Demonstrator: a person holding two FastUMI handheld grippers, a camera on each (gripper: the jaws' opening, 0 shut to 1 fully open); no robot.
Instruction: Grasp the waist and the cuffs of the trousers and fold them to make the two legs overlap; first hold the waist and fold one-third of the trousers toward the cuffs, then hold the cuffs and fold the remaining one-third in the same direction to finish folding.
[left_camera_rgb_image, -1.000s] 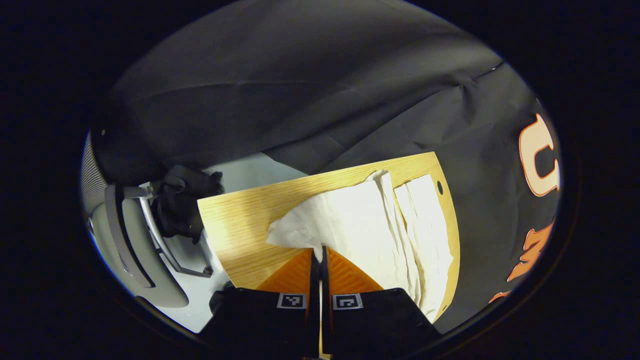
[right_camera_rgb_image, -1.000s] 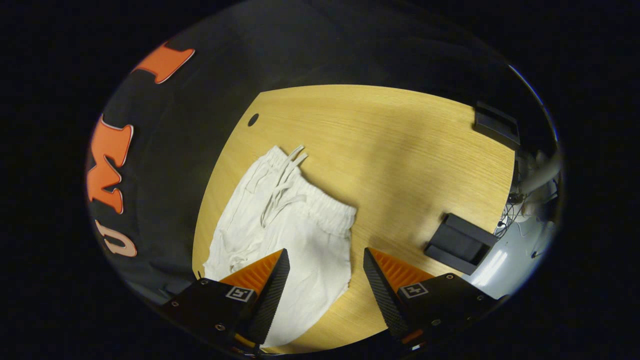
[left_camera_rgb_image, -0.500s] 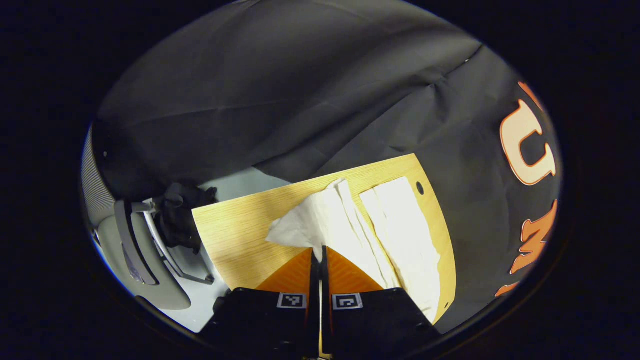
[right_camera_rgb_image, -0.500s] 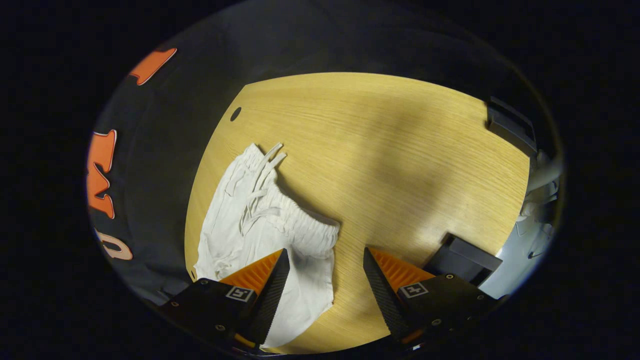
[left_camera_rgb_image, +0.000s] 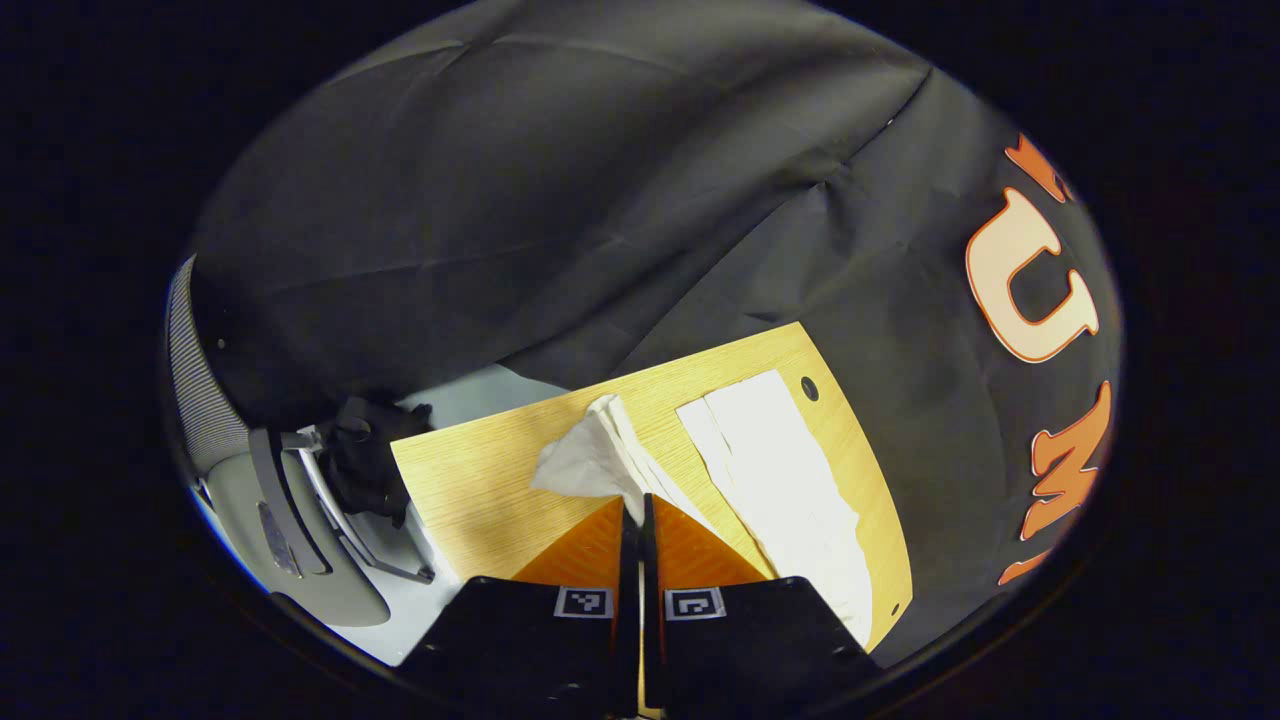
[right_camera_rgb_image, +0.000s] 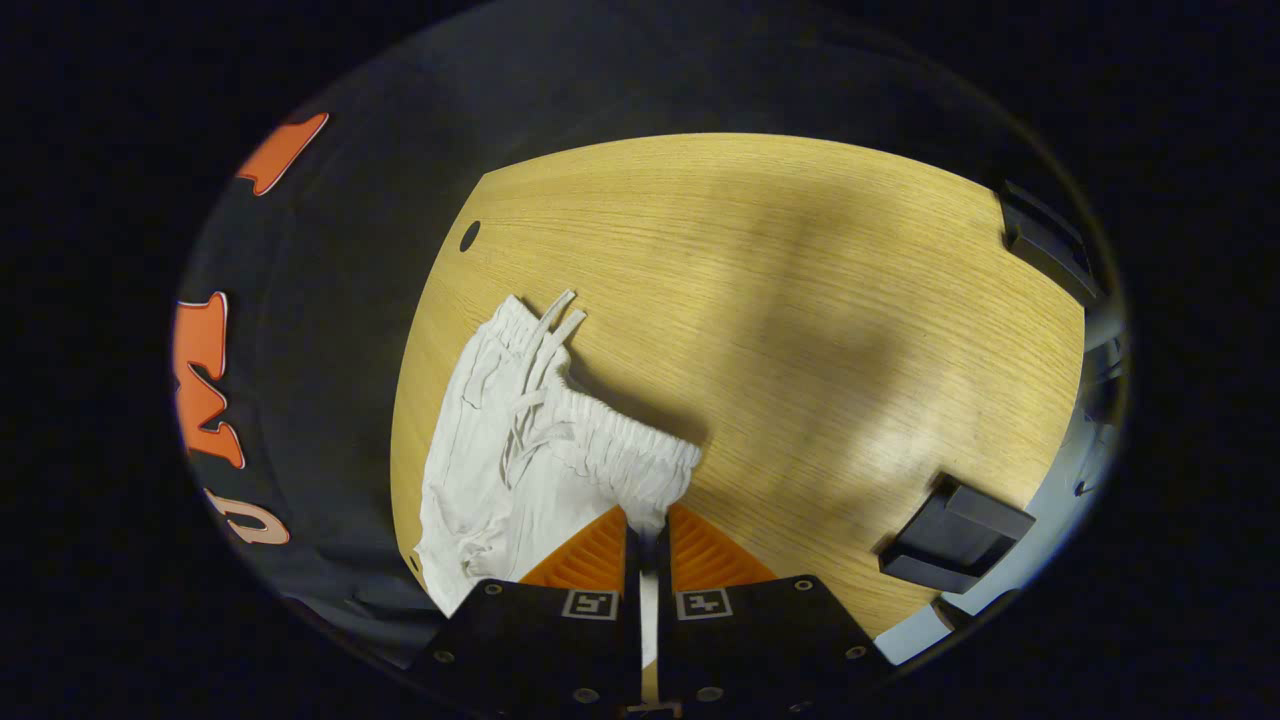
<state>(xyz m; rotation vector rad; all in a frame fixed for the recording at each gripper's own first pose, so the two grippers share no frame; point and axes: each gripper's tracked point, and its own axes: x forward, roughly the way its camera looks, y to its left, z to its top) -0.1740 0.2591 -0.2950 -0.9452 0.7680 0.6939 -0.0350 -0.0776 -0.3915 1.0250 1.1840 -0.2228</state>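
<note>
— Trousers (right_camera_rgb_image: 520, 440): where?
— On the wooden table (right_camera_rgb_image: 800, 330), ahead of both grippers; black cloth wall behind.
— Grippers?
— Left gripper (left_camera_rgb_image: 633, 512) clamped on a cuff; right gripper (right_camera_rgb_image: 647, 522) closed on the waistband (right_camera_rgb_image: 630, 465).

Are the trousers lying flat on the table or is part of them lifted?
Partly lifted. The left claw holds a raised edge of the trousers; the right claw pinches the bunched waistband.

Left gripper (left_camera_rgb_image: 635, 512): my fingers pinched together on trousers (left_camera_rgb_image: 590, 465) cloth | right gripper (right_camera_rgb_image: 647, 525): mine clamped at waistband.
</note>
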